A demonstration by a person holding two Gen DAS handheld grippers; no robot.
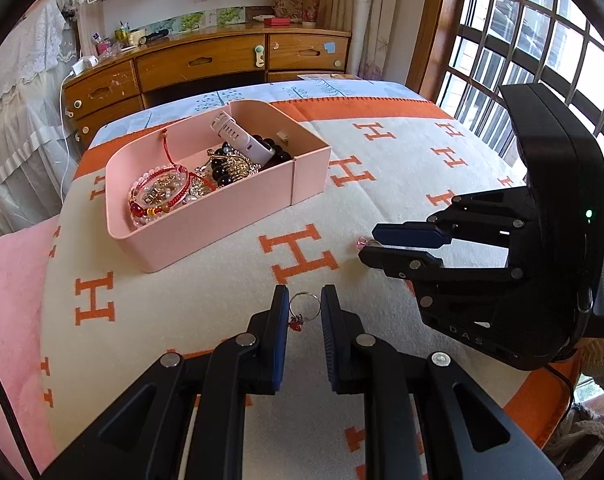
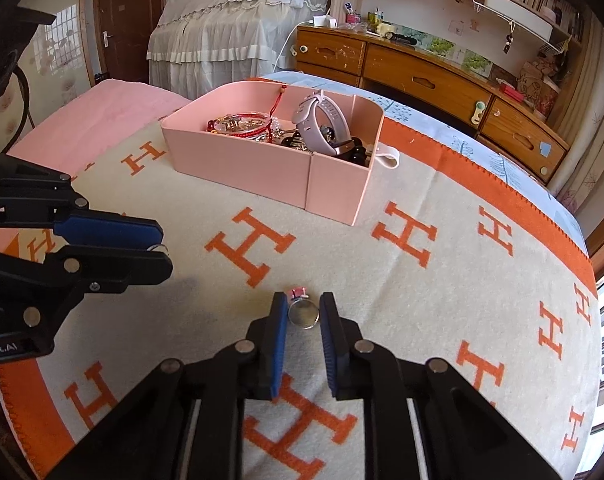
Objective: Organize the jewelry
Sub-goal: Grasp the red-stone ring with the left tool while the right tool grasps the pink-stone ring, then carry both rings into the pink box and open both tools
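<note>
Both claws hover low over the H-patterned blanket (image 2: 422, 280): the left claw (image 1: 305, 300) pinches a thin ring with a red charm (image 1: 304, 307), the right claw (image 2: 302, 307) clamps a silver ring with a pink stone (image 2: 302, 312). Beyond sits the pink box (image 1: 205, 224), heaped with bracelets (image 1: 161, 196).

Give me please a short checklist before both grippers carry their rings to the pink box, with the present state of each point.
1. Left gripper has the ring with the red charm between its fingers: ok.
2. Right gripper has the ring with the pink stone between its fingers: ok.
3. Each grip is firm enough to lift: cannot tell.
4. Pink box is open on top: ok.
5. Free room in the box: not ok at the near end, crowded with bracelets; elsewhere cannot tell.
6. Blanket between grippers and box is free of obstacles: ok.
</note>
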